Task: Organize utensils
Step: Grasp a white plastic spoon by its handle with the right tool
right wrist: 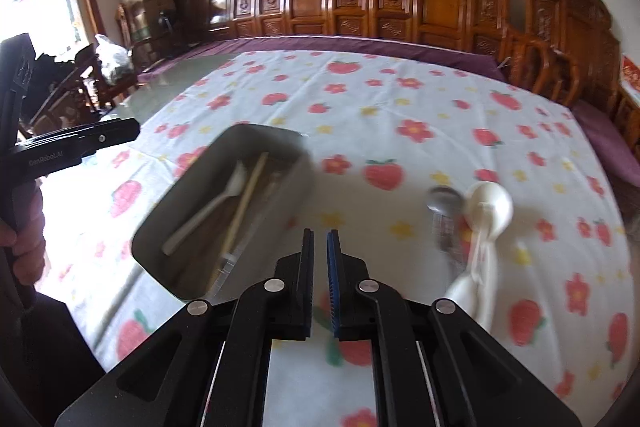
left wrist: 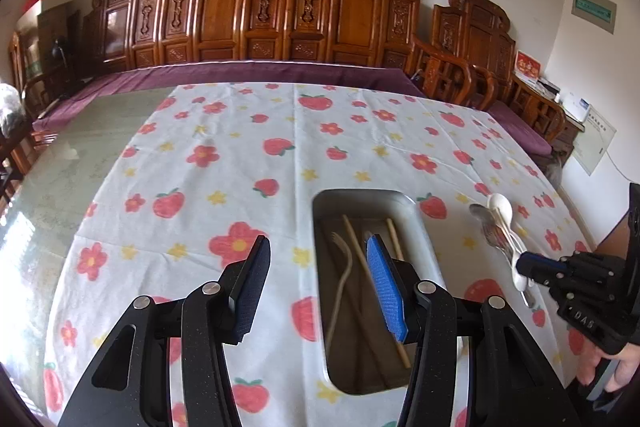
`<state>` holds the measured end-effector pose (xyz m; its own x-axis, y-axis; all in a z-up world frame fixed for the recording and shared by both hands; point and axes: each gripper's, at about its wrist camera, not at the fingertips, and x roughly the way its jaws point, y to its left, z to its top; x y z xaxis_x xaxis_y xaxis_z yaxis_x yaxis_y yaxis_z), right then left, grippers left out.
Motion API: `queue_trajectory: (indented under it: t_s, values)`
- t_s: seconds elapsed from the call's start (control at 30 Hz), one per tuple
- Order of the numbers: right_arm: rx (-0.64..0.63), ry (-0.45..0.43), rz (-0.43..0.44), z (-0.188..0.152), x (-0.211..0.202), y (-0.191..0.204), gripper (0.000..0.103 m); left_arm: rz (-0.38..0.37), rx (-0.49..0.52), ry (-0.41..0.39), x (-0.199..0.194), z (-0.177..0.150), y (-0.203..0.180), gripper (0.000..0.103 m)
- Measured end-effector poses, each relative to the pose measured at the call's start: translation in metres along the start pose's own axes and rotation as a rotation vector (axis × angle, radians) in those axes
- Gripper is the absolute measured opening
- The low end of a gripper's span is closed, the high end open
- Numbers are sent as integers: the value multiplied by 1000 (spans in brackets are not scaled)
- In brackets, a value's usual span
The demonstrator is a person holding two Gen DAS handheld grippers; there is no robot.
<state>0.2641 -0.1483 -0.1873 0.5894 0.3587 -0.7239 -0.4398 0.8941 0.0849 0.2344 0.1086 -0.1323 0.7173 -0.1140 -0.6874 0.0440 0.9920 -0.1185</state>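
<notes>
Lying loose on the flowered cloth (left wrist: 224,163) of the tabletop, a small heap of utensils waits to the right of a grey tray (right wrist: 276,137): a white plastic spoon (right wrist: 489,205) with its bowl at the far end, a metal spoon (right wrist: 443,201) just beside it on the left, and a fork (left wrist: 493,232) partly under them. Inside the tray rest a pale plastic fork (right wrist: 212,205) and wooden chopsticks (right wrist: 249,192), all running lengthwise. Between tray and heap, the right tongs (right wrist: 319,255) hang over bare cloth, their jaws nearly together with only a thin slit between the pads and nothing in them; from the left wrist view their tip sits at the near end of the heap, though whether it touches the white handle cannot be told. Over the tray's left rim the left tongs (left wrist: 316,291) stand about half open and empty. Behind the tabletop runs a carved wooden bench (left wrist: 280,15) with a purple cushion (left wrist: 240,72).
</notes>
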Motion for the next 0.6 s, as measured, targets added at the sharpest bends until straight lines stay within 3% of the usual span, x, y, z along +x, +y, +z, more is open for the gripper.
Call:
queue_trajectory:
  t_s: [0.3,0.6]
  values:
    - [60,25,-142,-35,-25,-71,14,-61,76,22,9,-9,-48,48]
    - [110,65,-159,-48,1,-100,24,-121,151,47,21,-25,-98,48]
